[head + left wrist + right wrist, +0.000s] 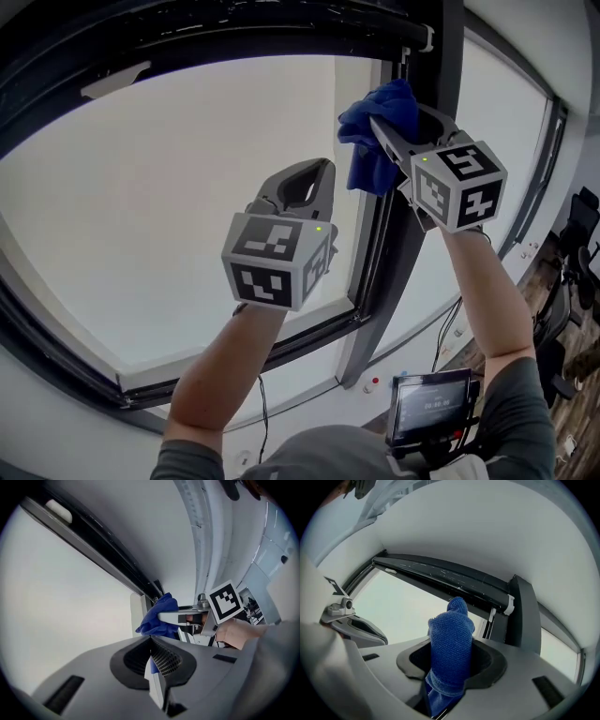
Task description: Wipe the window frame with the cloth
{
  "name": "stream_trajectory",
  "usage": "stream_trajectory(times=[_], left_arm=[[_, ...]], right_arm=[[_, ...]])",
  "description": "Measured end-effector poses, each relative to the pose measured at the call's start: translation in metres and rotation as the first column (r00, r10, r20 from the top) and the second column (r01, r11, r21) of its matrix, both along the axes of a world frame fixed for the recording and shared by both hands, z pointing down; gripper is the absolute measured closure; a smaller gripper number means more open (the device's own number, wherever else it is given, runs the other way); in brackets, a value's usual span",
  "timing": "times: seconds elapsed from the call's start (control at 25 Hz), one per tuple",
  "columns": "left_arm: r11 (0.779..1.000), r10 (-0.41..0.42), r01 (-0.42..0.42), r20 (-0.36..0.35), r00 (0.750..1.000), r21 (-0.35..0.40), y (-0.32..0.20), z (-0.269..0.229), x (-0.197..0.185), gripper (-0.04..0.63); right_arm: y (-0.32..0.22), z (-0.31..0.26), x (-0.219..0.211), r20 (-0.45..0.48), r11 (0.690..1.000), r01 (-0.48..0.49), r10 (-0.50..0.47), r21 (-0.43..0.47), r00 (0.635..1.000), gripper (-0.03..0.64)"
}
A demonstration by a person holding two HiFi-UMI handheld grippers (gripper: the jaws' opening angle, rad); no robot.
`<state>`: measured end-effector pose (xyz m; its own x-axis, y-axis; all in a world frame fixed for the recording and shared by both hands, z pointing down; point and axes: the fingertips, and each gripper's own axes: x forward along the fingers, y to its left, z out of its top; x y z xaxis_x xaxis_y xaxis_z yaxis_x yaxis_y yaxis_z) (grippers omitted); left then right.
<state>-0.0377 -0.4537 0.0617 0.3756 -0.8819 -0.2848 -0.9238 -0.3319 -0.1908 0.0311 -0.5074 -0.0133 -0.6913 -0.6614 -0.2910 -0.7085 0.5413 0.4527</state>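
A blue cloth point(380, 131) is bunched in my right gripper point(377, 124), which is shut on it high up at the dark vertical post point(412, 244) of the window frame. In the right gripper view the cloth point(450, 653) stands up out of the jaws, its tip just below the black top rail point(450, 581). My left gripper point(314, 169) hangs lower and to the left, in front of the glass, shut and holding nothing. The left gripper view looks over its closed jaws point(151, 638) at the cloth point(159, 618) and the right gripper point(164, 617).
The bright pane point(169, 206) fills the left, with the lower frame rail point(234, 361) beneath it. A white latch piece point(112, 80) sits on the top rail. A small screen device point(431, 408) hangs at the person's chest. Office chairs point(577, 234) stand at the right.
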Motion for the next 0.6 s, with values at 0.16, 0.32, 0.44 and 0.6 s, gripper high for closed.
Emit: stream_trajectory(times=[0.16, 0.32, 0.44, 0.6], left_arm=[[1.000, -0.002, 0.002, 0.000, 1.000, 0.007, -0.013, -0.015, 0.000, 0.588], [1.000, -0.016, 0.016, 0.020, 1.000, 0.025, -0.017, -0.027, -0.002, 0.588], [0.999, -0.002, 0.001, 0.021, 1.000, 0.039, -0.020, -0.035, 0.003, 0.588], [0.999, -0.011, 0.010, 0.030, 0.999, 0.034, -0.027, -0.038, 0.007, 0.588]], right_arm=[[-0.012, -0.023, -0.006, -0.043, 0.996, -0.057, 0.060, 0.072, 0.997, 0.443], [-0.020, -0.033, -0.015, -0.114, 0.982, -0.108, 0.126, 0.152, 0.985, 0.443], [-0.020, -0.031, -0.023, -0.192, 0.967, -0.129, 0.173, 0.219, 0.966, 0.443], [-0.025, -0.026, -0.031, -0.264, 0.947, -0.158, 0.234, 0.281, 0.936, 0.443]])
